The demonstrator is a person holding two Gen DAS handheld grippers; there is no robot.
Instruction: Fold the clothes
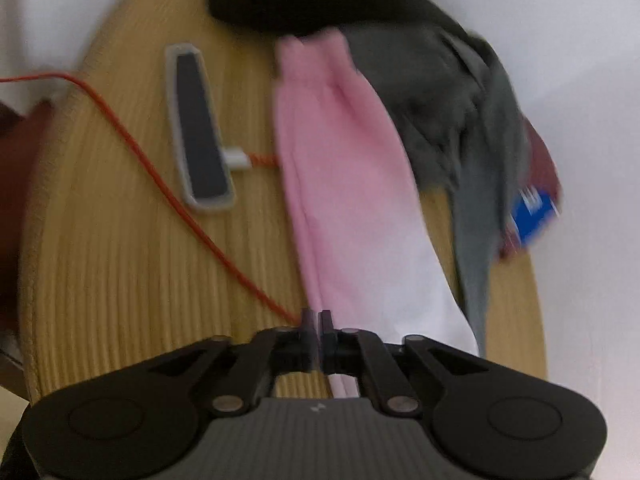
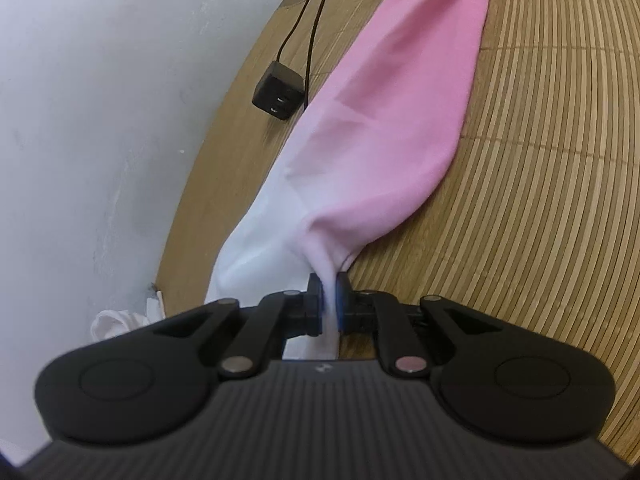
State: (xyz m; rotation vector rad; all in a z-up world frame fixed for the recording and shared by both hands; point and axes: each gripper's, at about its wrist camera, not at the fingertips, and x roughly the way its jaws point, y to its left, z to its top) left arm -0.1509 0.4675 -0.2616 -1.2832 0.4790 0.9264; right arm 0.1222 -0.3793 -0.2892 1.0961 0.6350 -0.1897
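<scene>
Pink garment [image 2: 384, 120] pinched in right gripper [image 2: 330, 300], seemingly.

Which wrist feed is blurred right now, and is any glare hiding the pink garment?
Left wrist view: motion-smeared, pink garment and phone edges soft. Right wrist view: sharp, garment evenly lit, no glare; fisheye bends the bamboo mat slats.

Bamboo mat [image 2: 540, 160] under pink-white garment [image 2: 380, 120], phone [image 1: 199, 128], charger [image 2: 278, 91].

Right gripper [image 2: 330, 300] pinches the white end of the pink-and-white garment [image 2: 384, 120], cloth bunched between its pads. The garment stretches away across the bamboo mat [image 2: 540, 180]; a black charger [image 2: 278, 96] with cables sits just beside it.
</scene>
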